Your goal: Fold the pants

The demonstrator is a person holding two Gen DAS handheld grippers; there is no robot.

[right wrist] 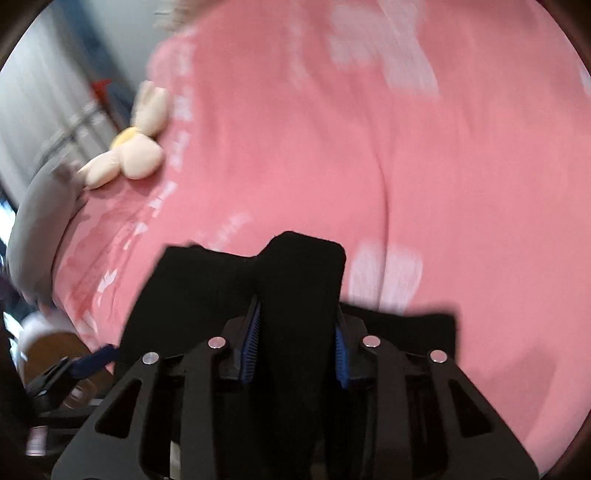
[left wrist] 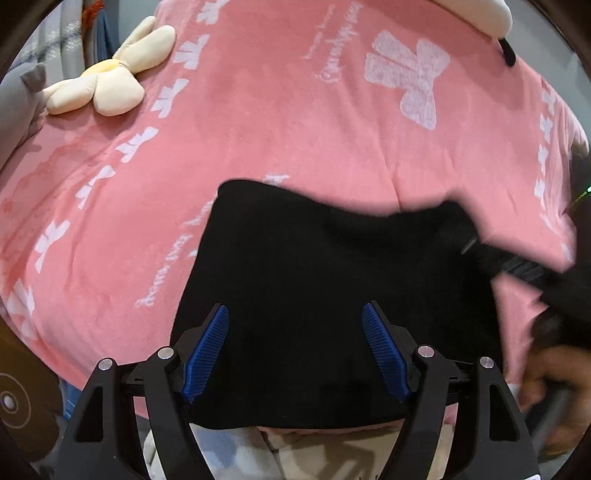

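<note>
Black pants (left wrist: pixel 332 288) lie folded on the pink blanket (left wrist: pixel 258 129) near the bed's front edge. My left gripper (left wrist: pixel 295 310) is open and empty, hovering over the near part of the pants with its blue pads (left wrist: pixel 207 350) spread wide. My right gripper (right wrist: pixel 299 314) is shut on a thick fold of the black pants (right wrist: pixel 303 280), which bulges up between its blue pads (right wrist: pixel 251 343). In the left wrist view the right gripper's body (left wrist: pixel 517 266) reaches in from the right at the pants' far right corner. The right wrist view is blurred.
A cream flower-shaped plush (left wrist: pixel 110 81) lies at the blanket's back left, beside a grey pillow (left wrist: pixel 18 103). A white pillow (left wrist: pixel 480 14) sits at the far edge. The person's hand (left wrist: pixel 554 387) is at the lower right. Wooden floor (right wrist: pixel 48 350) shows below the bed's left.
</note>
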